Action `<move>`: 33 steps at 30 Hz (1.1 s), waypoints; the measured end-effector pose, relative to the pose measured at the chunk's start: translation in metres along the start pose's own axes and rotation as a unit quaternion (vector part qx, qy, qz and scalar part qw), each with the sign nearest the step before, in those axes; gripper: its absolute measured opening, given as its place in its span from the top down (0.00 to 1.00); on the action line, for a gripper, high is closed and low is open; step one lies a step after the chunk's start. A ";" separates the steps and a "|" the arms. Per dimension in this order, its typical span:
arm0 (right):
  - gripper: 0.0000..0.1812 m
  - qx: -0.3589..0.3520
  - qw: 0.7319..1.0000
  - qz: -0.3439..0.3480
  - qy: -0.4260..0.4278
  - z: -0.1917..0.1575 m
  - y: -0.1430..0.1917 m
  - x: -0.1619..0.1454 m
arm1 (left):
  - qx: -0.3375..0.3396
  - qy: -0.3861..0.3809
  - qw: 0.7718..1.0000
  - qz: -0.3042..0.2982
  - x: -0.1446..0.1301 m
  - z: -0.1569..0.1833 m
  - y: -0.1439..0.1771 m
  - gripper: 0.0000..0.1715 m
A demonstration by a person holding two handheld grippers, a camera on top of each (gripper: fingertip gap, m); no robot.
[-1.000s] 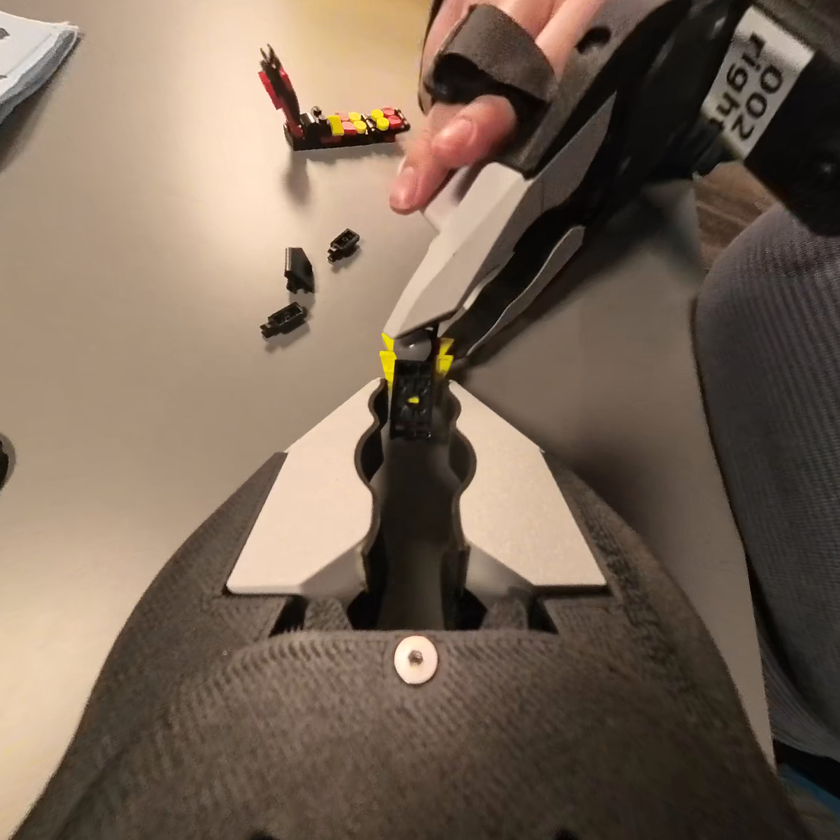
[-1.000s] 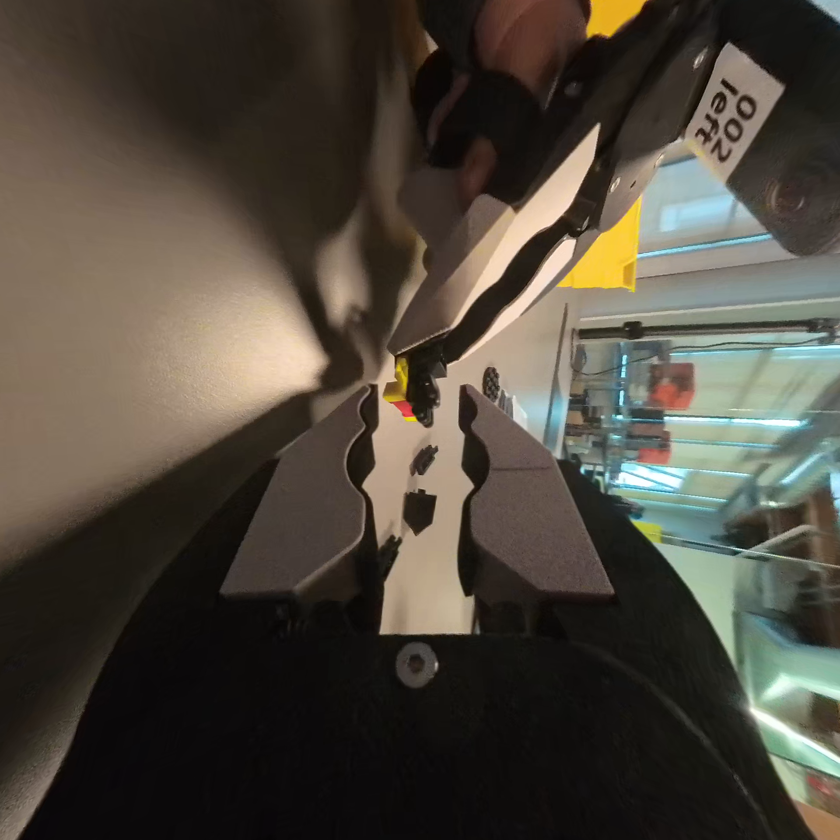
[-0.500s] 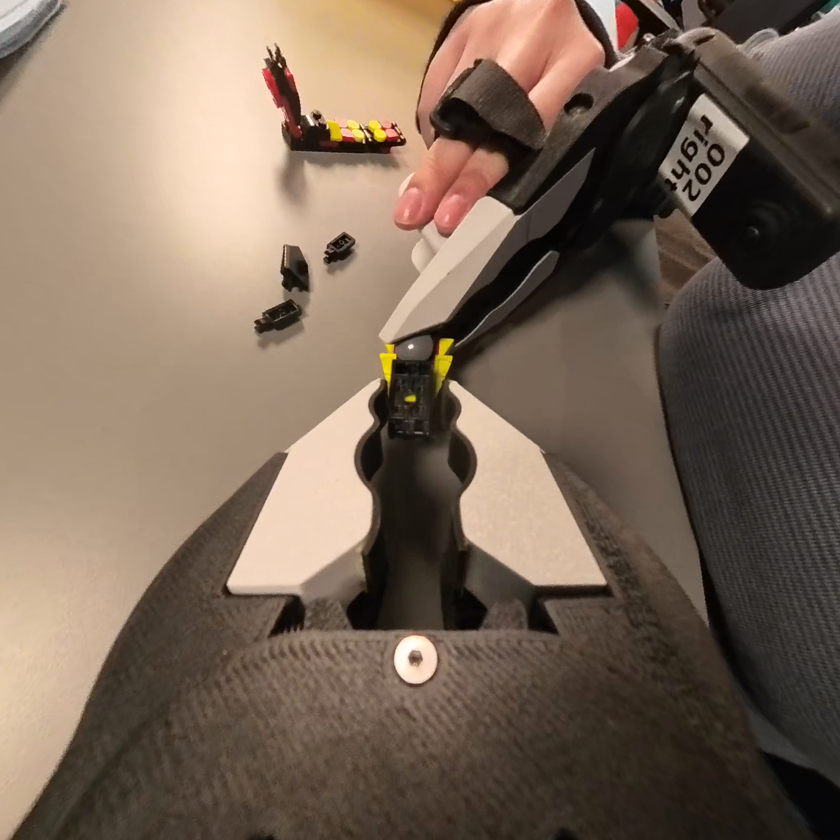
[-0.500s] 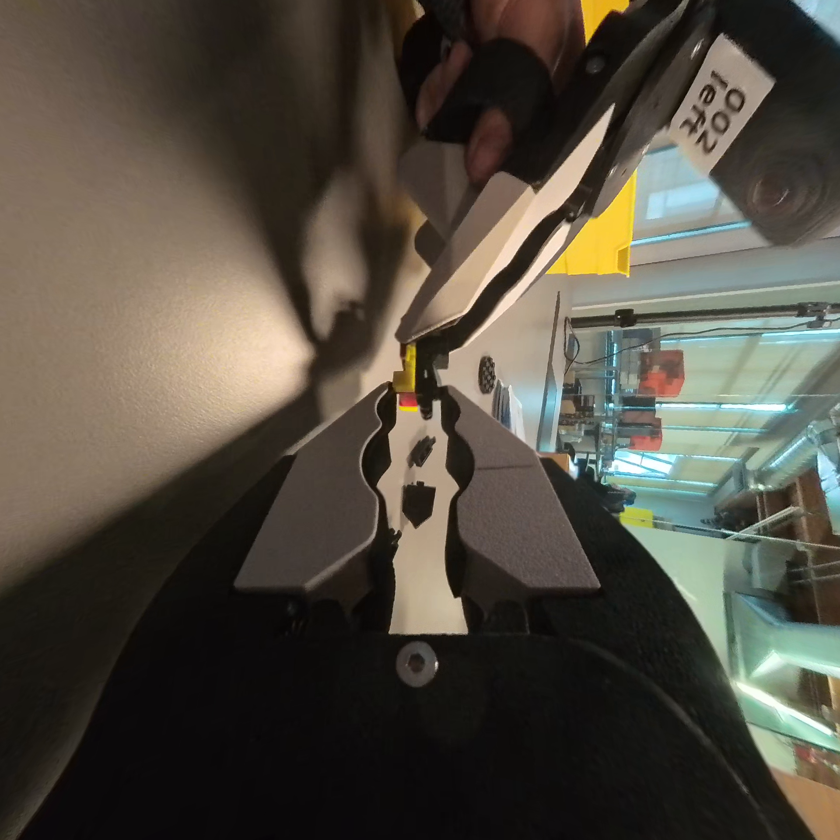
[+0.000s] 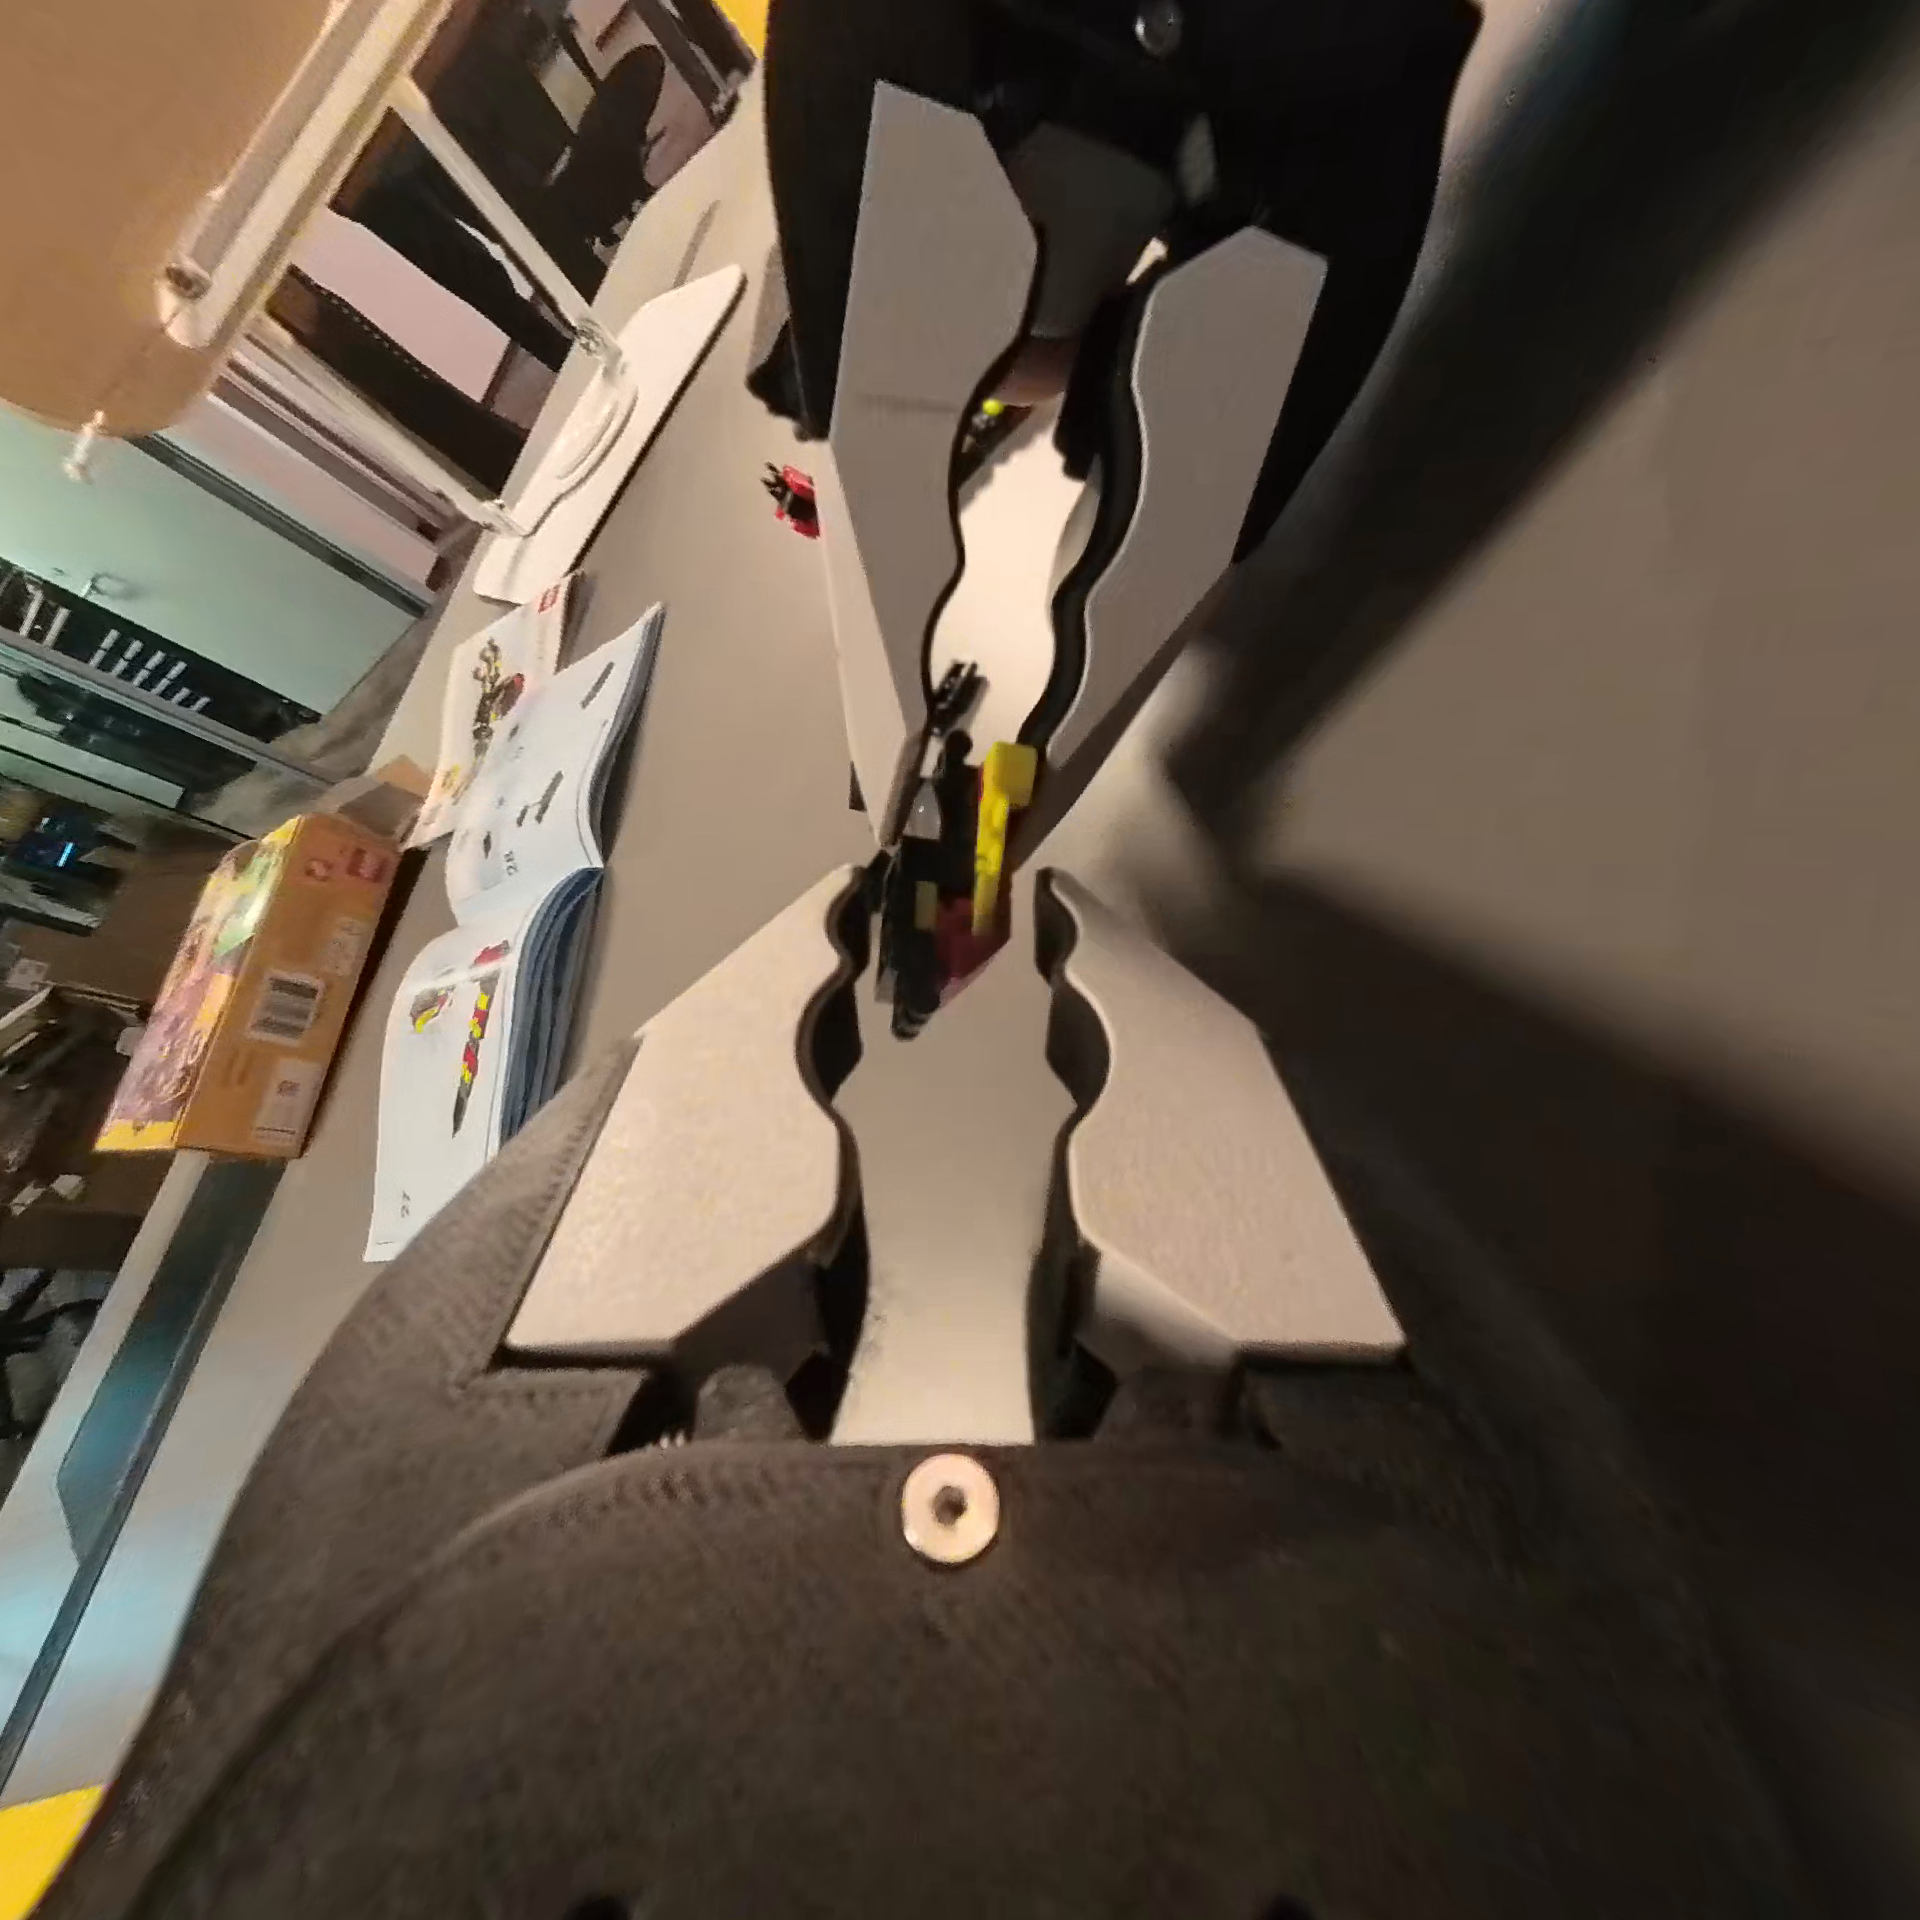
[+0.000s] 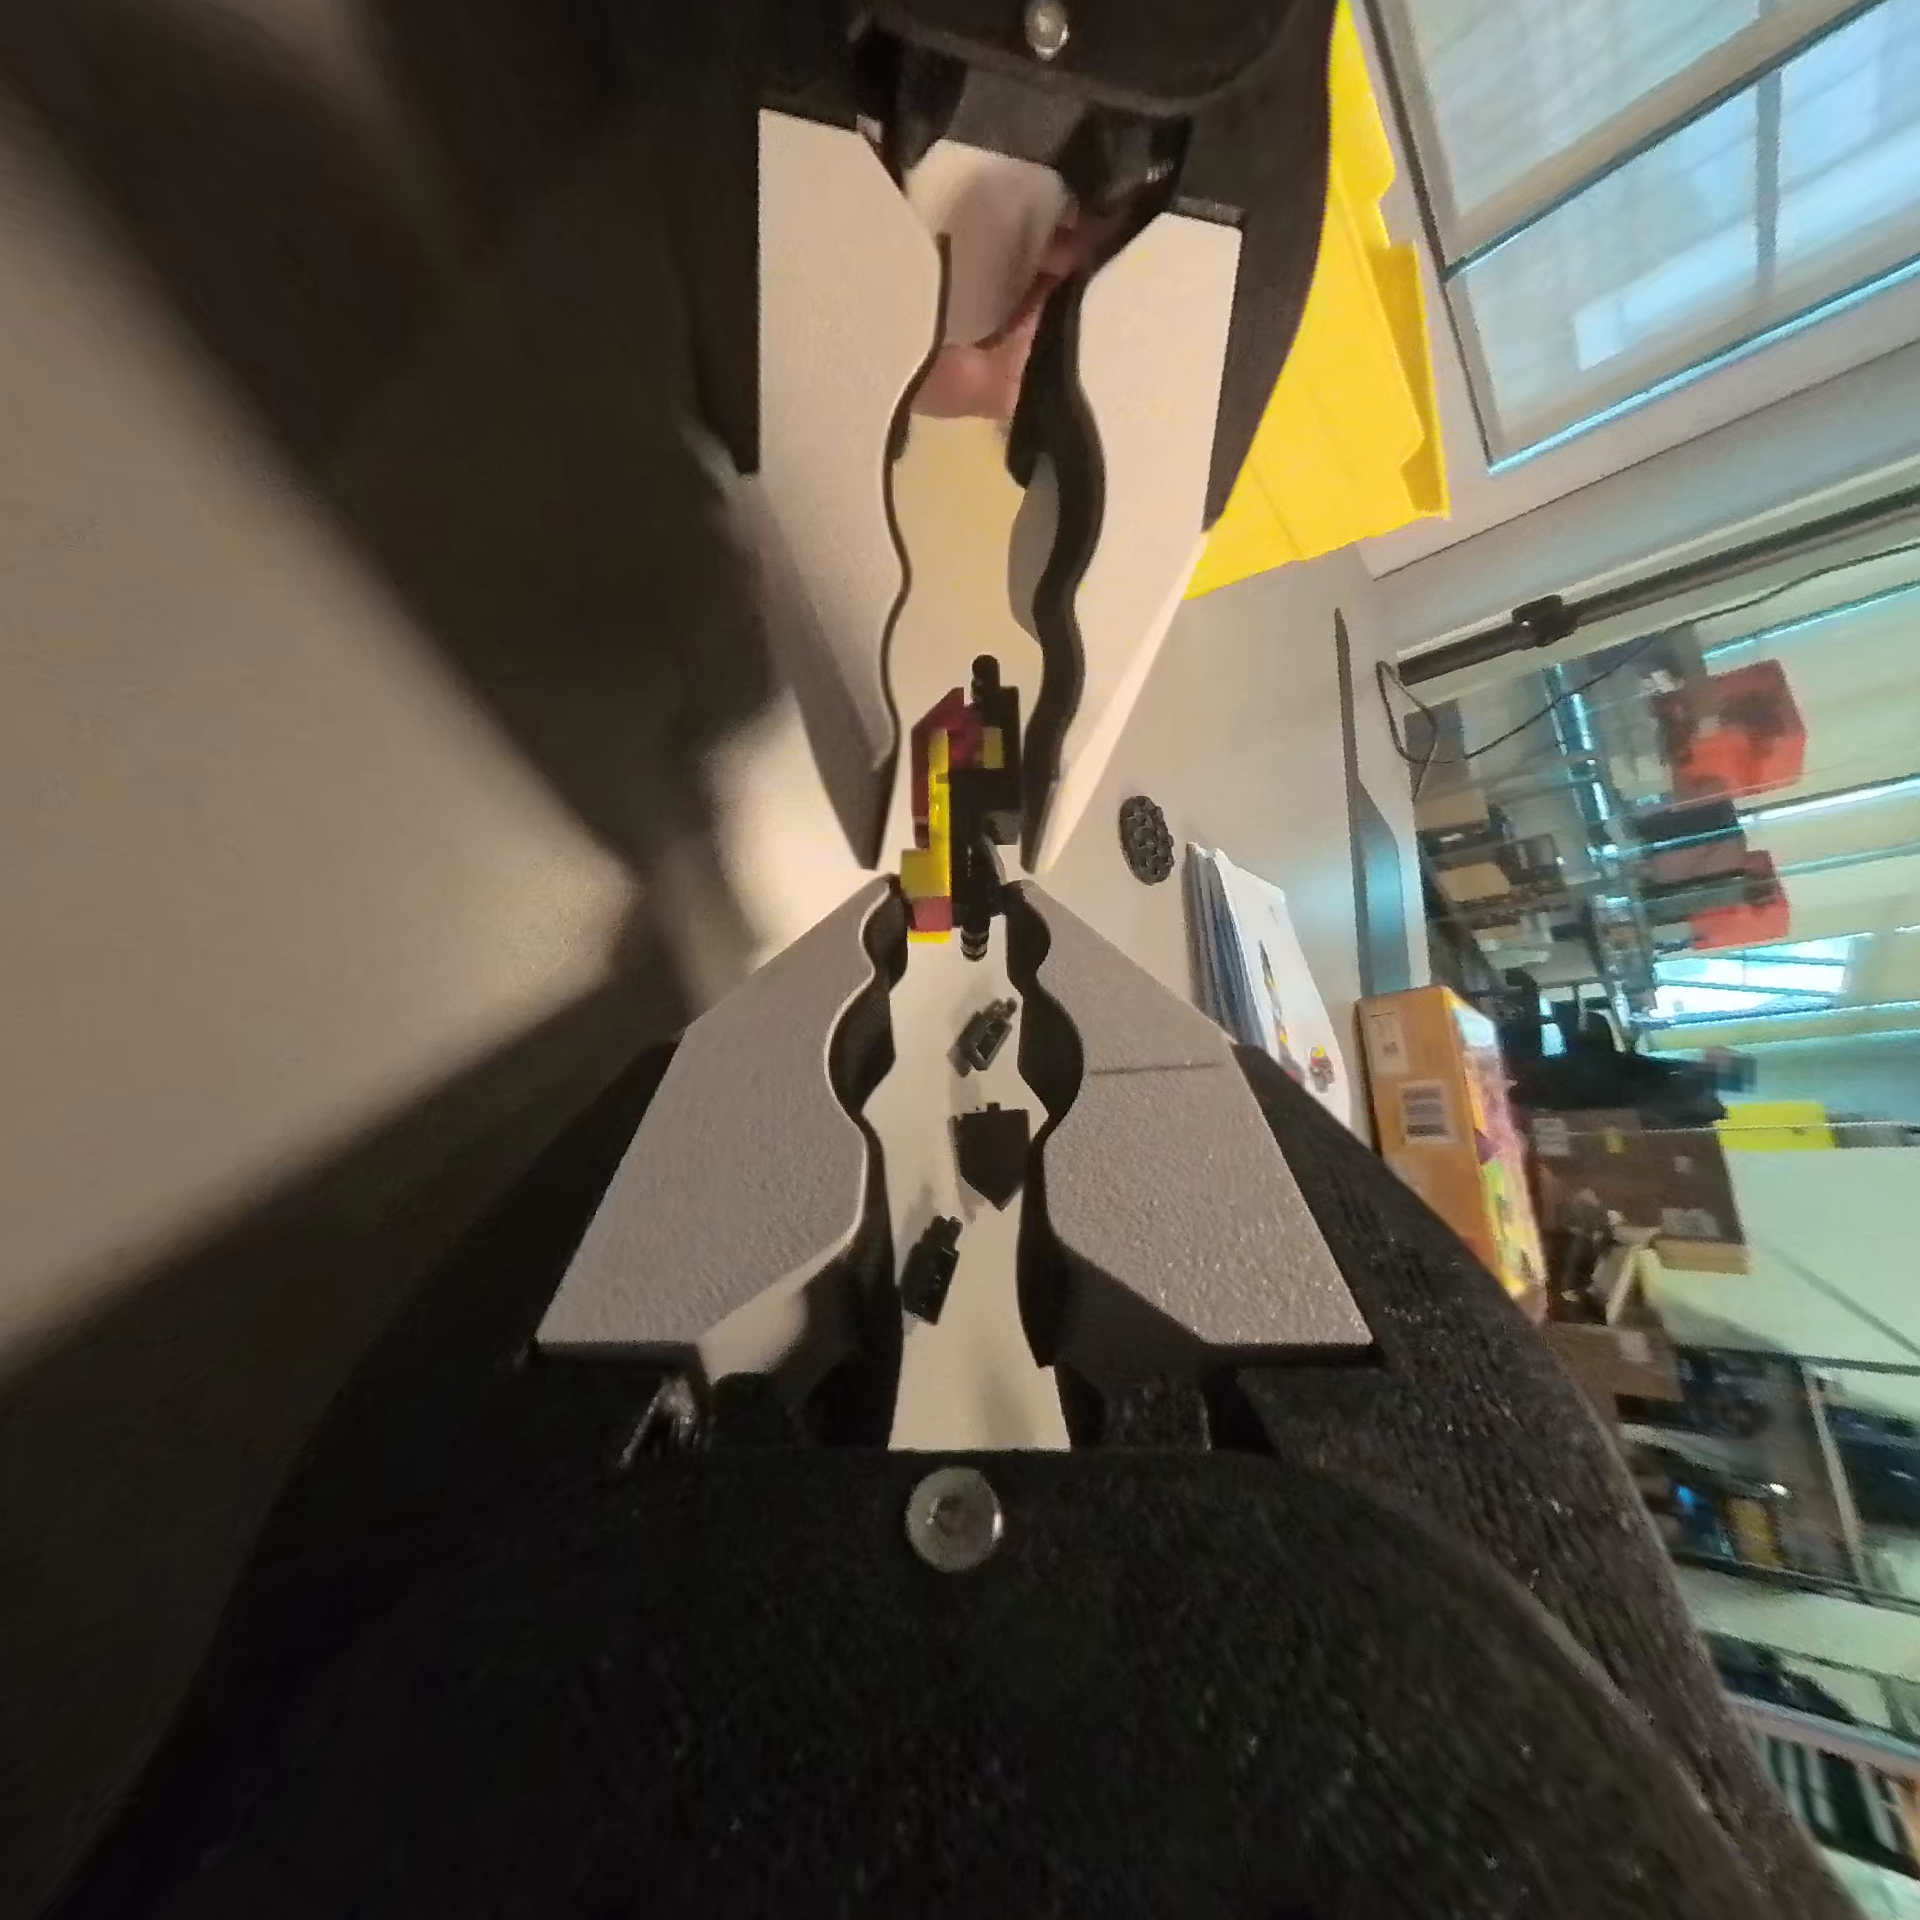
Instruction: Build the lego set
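A small black, yellow and red lego assembly (image 5: 940,914) hangs above the grey table (image 5: 727,727) between the tips of both grippers, which face each other. My right gripper (image 6: 956,896) is shut on the near end of the assembly (image 6: 961,800). My left gripper (image 5: 956,883) is open around the other end, with a sliver of table showing beside the piece. The right gripper (image 5: 961,790) comes in from the top of the left wrist view. The left gripper (image 6: 956,847) comes in from the top of the right wrist view.
Three loose black pieces (image 6: 982,1034) (image 6: 992,1153) (image 6: 930,1262) lie on the table under my right fingers. A red and black build (image 5: 795,499) sits farther off. An open instruction booklet (image 5: 520,831), an orange box (image 5: 260,987) and a yellow bin (image 6: 1340,364) stand at the table's sides. Left and right tips are no more than a few centimetres apart.
The left gripper has let go of the assembly, rolled sideways and now faces the right gripper head-on. The right gripper closed on the assembly and keeps it.
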State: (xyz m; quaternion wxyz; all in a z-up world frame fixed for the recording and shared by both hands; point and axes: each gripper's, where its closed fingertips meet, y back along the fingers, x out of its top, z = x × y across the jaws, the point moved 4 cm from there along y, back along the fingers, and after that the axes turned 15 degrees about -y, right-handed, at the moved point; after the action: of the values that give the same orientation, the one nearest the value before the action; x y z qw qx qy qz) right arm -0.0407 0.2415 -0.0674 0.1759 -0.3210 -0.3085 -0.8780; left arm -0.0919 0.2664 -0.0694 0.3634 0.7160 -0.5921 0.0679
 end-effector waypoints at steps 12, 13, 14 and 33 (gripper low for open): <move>0.90 0.039 0.993 0.032 -0.109 0.008 0.008 0.008 | 0.000 0.042 0.998 0.051 0.007 -0.009 0.009 0.88; 0.90 0.041 0.992 0.035 -0.112 0.008 0.009 0.008 | 0.000 0.044 0.997 0.057 0.008 -0.009 0.009 0.88; 0.90 0.043 0.992 0.038 -0.113 0.009 0.010 0.009 | 0.001 0.045 0.997 0.062 0.009 -0.010 0.010 0.88; 0.91 0.074 0.986 0.125 -0.083 0.000 0.034 0.038 | -0.002 0.001 0.978 0.207 0.033 -0.008 0.034 0.88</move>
State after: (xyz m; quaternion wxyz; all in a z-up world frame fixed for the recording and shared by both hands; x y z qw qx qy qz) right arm -0.0511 0.2121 -0.0275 0.2808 -0.4150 -0.3433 -0.7944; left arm -0.1108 0.2433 -0.0313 0.3439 0.5771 -0.7271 0.1411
